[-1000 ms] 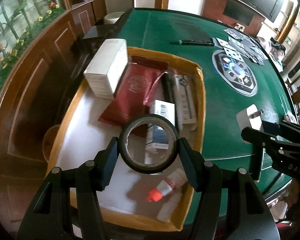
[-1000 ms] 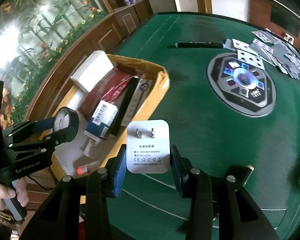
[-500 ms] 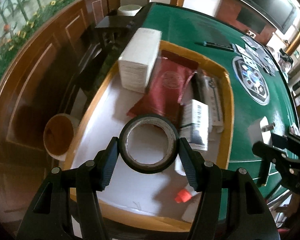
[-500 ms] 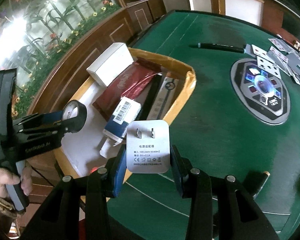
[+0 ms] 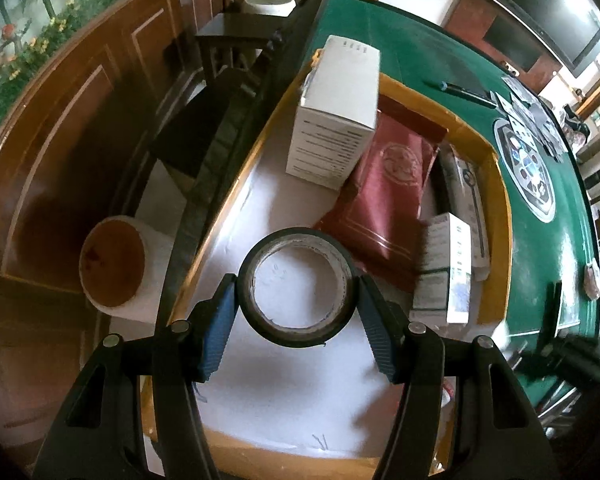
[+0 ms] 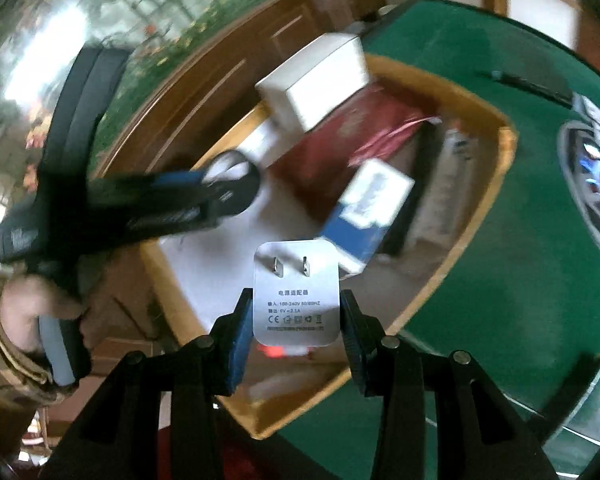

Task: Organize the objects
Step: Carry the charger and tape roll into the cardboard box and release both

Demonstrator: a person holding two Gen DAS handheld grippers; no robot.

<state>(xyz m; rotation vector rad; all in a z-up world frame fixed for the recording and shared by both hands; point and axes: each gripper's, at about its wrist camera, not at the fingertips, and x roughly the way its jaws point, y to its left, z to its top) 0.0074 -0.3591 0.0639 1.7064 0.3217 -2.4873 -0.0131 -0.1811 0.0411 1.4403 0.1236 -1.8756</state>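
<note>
So both grippers are loaded; the left gripper (image 5: 298,306) has its jaws pinching a tape roll (image 5: 298,286) by the outer rim, hole facing the camera, held over the bare white floor of the tray (image 5: 236,184), probably the free spot for it; the right gripper (image 6: 296,316) has its jaws clamped on the flat sides of a power adapter (image 6: 296,300), prongs up, label readable, over the tray's near end; further in sit a blue-white carton (image 6: 364,216), a red pouch (image 5: 392,188) and a white box (image 5: 336,112); green surface (image 5: 432,52) beyond.
</note>
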